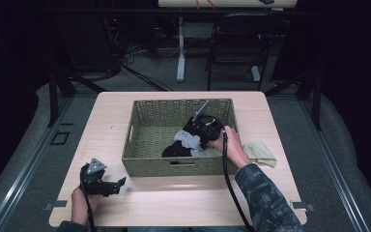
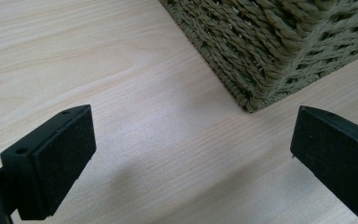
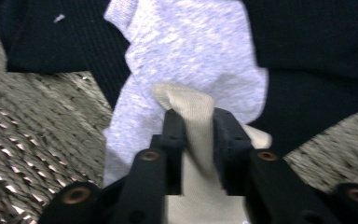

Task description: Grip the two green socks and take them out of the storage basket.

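Note:
A woven olive basket [image 1: 149, 126] stands in the middle of the table. Inside it lie a black cloth [image 1: 175, 151] and a light grey cloth [image 1: 187, 139]. My right gripper [image 1: 204, 129] reaches down into the basket's right half. In the right gripper view its jaws are shut on a fold of beige cloth [image 3: 191, 112], held just over the grey cloth [image 3: 186, 46] and black cloth [image 3: 317, 42]. My left gripper [image 1: 116, 184] rests low over the table near the basket's front left corner [image 2: 256, 100], jaws wide apart with nothing between them.
A pale green cloth [image 1: 261, 153] lies on the table right of the basket. The light wooden tabletop [image 1: 174, 198] has bare room in front of and left of the basket. A chair and another table's leg stand beyond the far edge.

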Available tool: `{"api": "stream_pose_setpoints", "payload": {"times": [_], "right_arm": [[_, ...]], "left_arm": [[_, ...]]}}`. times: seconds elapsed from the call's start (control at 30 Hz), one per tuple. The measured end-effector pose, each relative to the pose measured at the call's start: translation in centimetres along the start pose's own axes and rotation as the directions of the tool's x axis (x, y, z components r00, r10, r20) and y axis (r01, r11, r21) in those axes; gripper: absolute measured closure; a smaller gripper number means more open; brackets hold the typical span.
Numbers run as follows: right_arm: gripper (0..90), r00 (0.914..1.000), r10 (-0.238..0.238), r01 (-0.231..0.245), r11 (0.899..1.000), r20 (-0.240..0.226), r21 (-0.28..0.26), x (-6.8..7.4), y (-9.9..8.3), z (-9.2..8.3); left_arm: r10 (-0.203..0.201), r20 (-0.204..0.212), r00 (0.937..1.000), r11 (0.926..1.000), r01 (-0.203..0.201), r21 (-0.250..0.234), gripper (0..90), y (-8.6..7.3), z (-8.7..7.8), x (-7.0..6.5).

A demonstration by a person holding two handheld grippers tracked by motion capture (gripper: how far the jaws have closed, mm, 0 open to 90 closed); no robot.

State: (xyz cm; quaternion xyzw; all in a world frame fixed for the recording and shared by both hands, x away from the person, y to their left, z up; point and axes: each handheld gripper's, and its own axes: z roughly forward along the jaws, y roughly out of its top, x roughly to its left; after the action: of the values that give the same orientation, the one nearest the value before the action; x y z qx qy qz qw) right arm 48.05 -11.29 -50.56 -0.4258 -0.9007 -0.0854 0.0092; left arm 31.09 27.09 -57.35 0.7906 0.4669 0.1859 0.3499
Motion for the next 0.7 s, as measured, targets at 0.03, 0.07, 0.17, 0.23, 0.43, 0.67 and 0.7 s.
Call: {"api": "stream_pose_setpoints", "payload": {"times": [0.03, 0.07, 0.17, 0.23, 0.43, 0.67, 0.7], "right_arm": [[79.0, 1.0, 0.0, 0.0, 1.0, 0.004, 0.001, 0.1, 0.0, -0.1], [79.8, 1.0, 0.003, -0.003, 1.0, 0.002, -0.008, 0.1, -0.1, -0.3], [80.1, 0.9999, -0.007, 0.007, 1.0, 0.009, -0.007, -0.1, -0.1, -1.2], [80.2, 0.9999, -0.004, 0.004, 0.999, 0.015, -0.033, -0.2, -0.3, -2.0], [80.1, 0.9999, -0.001, 0.002, 0.997, 0.013, -0.081, -0.5, -0.5, -5.1], [80.2, 0.9998, -0.011, 0.013, 0.993, 0.019, -0.118, -0.6, -0.6, -8.0], [80.4, 0.9997, -0.011, 0.014, 0.993, 0.022, -0.113, -0.6, -0.6, -8.3]], "left_arm": [[0.0, 0.005, 1.0, 1.0, 0.0, 0.0, 0.1, 0.0, 0.0, 0.1], [-0.001, 0.005, 1.0, 1.0, 0.001, 0.0, 0.1, 0.0, 0.0, 0.1], [-0.006, 0.005, 1.0, 1.0, 0.006, -0.003, 0.1, 0.0, 0.0, 0.0], [-0.001, 0.005, 1.0, 1.0, 0.001, 0.0, 0.1, 0.0, 0.0, 0.1], [0.0, 0.001, 1.0, 1.0, 0.0, -0.006, 0.1, 0.1, -0.1, 0.0], [0.002, 0.001, 1.0, 1.0, -0.002, -0.003, 0.1, 0.1, 0.0, 0.0], [0.001, 0.002, 1.0, 1.0, -0.001, -0.003, 0.1, 0.1, 0.0, 0.0]]}}
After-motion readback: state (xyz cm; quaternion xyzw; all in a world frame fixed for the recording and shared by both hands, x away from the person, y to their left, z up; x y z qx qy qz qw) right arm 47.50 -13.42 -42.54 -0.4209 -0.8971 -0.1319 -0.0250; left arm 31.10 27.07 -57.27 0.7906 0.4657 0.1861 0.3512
